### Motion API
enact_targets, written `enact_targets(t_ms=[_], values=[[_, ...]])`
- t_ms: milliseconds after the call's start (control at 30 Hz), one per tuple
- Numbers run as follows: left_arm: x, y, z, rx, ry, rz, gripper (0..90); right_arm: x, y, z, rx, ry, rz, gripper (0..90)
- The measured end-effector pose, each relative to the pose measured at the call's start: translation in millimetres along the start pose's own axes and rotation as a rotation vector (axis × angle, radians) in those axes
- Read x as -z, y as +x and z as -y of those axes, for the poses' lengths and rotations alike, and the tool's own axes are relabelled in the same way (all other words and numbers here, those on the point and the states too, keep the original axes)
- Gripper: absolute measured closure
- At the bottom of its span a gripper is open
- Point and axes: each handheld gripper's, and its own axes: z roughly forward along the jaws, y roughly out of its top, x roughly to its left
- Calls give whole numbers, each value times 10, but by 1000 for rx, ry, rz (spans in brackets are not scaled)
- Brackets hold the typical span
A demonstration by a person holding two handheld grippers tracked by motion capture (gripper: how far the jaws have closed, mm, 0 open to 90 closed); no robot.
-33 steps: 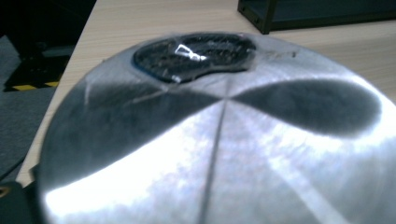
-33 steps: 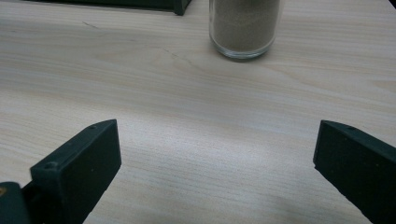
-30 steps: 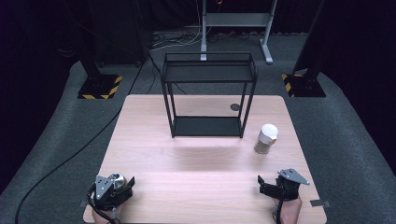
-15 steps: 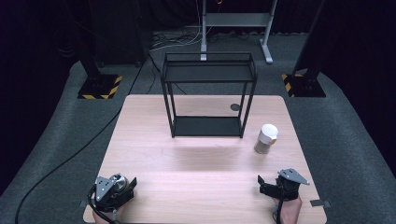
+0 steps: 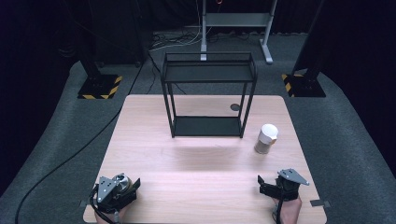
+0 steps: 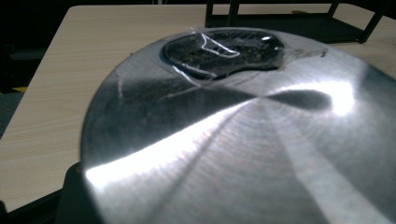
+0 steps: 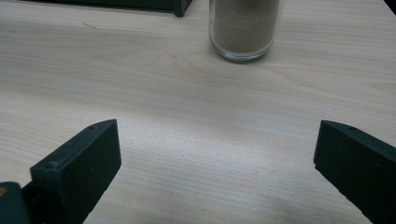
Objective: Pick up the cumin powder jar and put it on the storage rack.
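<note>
Ahead of the wide-open right gripper stands a jar; left gripper's grip seemingly holds a metal can.

Two hand-held grippers sat low and well apart. The left gripper was closed around a shiny metal object that bulged up between its jaws. The right gripper had its jaws spread wide with nothing between them, a hand just behind it.
</note>
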Motion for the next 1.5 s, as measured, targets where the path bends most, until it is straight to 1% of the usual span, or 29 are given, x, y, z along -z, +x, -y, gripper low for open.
enact_targets(t_ms=[200, 267, 367, 533, 667, 833, 967, 1133, 1333, 1500], values=[[-39, -43, -58, -10, 0, 32, 314, -1, -5, -1, -1, 1, -2, 0], [-43, -54, -67, -11, 0, 36, 315, -1, -5, -1, -1, 1, -2, 0], [-43, -99, -91, -35, 7, 55, 314, -1, -5, -3, 3, 2, -4, 0], [-42, -125, -101, -33, 10, 74, 314, -3, 1, -8, 5, 5, -2, 0], [-51, -143, -121, -42, 12, 79, 314, -3, -3, -7, 3, 5, -3, 0], [-77, -182, -173, -54, 15, 96, 314, 0, -3, -1, 2, 2, -2, 0], [-93, -224, -215, -63, 11, 119, 314, 3, 4, 3, 4, -1, 0, 0], [-92, -257, -226, -69, 11, 133, 314, 2, 4, 1, 3, 1, 1, 0], [-153, -287, -251, -61, 6, 152, 315, 0, 3, -4, 3, 4, 1, 0], [-238, -341, -320, -80, -2, 180, 315, -4, 5, -15, 9, 10, -2, 0]])
